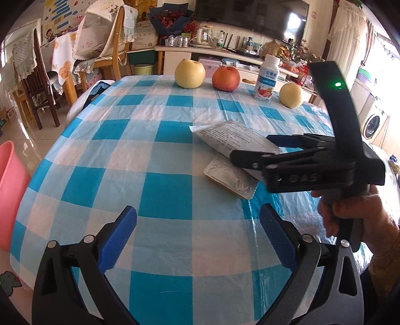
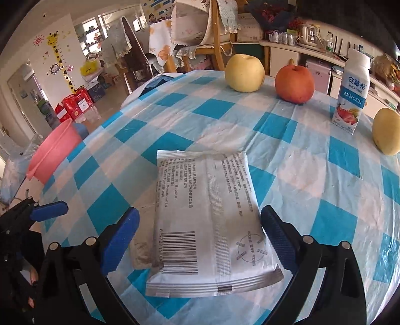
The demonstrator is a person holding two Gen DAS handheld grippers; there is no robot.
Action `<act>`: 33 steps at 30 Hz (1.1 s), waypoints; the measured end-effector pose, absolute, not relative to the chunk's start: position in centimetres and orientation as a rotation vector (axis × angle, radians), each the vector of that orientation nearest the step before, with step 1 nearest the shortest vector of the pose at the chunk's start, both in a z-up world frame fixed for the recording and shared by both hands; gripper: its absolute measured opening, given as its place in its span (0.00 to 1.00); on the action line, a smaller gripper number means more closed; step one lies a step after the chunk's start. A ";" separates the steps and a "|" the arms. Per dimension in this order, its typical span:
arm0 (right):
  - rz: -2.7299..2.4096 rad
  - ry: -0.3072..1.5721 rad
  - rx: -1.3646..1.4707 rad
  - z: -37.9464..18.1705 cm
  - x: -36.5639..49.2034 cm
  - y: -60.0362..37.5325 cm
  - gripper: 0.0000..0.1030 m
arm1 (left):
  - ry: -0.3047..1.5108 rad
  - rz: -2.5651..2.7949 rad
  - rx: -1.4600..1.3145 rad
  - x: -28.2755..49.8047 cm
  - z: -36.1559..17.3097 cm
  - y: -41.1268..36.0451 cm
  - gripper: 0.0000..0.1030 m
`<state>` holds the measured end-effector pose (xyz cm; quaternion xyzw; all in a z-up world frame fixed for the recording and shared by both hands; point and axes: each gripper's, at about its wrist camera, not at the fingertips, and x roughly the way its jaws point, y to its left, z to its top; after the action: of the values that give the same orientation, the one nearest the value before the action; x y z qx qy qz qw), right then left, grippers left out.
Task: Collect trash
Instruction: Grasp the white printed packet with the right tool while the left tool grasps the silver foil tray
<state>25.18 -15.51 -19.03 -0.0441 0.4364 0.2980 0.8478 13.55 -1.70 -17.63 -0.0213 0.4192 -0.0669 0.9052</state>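
A bright, cluttered living room behind a checked desk.

The desk (image 1: 150, 155) wears a blue-and-white checked cloth. Wooden chairs (image 1: 117, 50) draped with lace covers stand behind it on a glossy tiled floor (image 1: 17, 130). A dark television (image 1: 252, 17) hangs above a low white cabinet (image 1: 200, 51) crowded with bottles. A washing machine (image 1: 373, 123) sits at right; a giraffe height chart (image 2: 58, 57) decorates the white wall.

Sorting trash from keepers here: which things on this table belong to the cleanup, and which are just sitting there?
Belongs to the job:
white printed packet
flat silver sachet partly beneath it
pink basin off the table edge, probably the bin

Just lying about:
two yellow pears
red apple
yogurt drink bottle
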 end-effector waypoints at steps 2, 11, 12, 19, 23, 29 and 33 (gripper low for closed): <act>0.603 0.929 -0.116 -19.6 25.4 -15.3 0.93 | 0.867 -0.159 -0.035 13.6 -17.7 -1.9 0.96; 0.602 0.927 -0.072 -19.5 25.5 -16.5 0.77 | 0.889 -0.244 0.047 14.5 -18.2 -3.7 0.96; 0.605 0.928 -0.064 -19.4 25.5 -16.7 0.76 | 0.892 -0.254 0.057 14.7 -18.3 -3.9 0.96; 0.558 0.894 0.058 -18.1 26.2 -19.9 0.76 | 0.892 -0.313 0.124 17.1 -18.5 -5.6 0.96; 0.503 0.865 0.110 -17.1 26.6 -22.3 0.76 | 0.905 -0.327 0.179 19.0 -19.3 -6.6 0.96; 0.481 0.846 0.152 -16.3 26.9 -24.0 0.76 | 0.944 -0.320 0.198 21.1 -20.4 -6.8 0.95; 0.487 0.839 0.153 -16.0 26.8 -24.0 0.76 | 0.945 -0.316 0.186 21.4 -20.5 -6.7 0.88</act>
<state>26.80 -24.02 -16.04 0.0732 0.4030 0.2336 0.8819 21.40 -6.75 -20.54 0.0891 0.4527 -0.1512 0.8743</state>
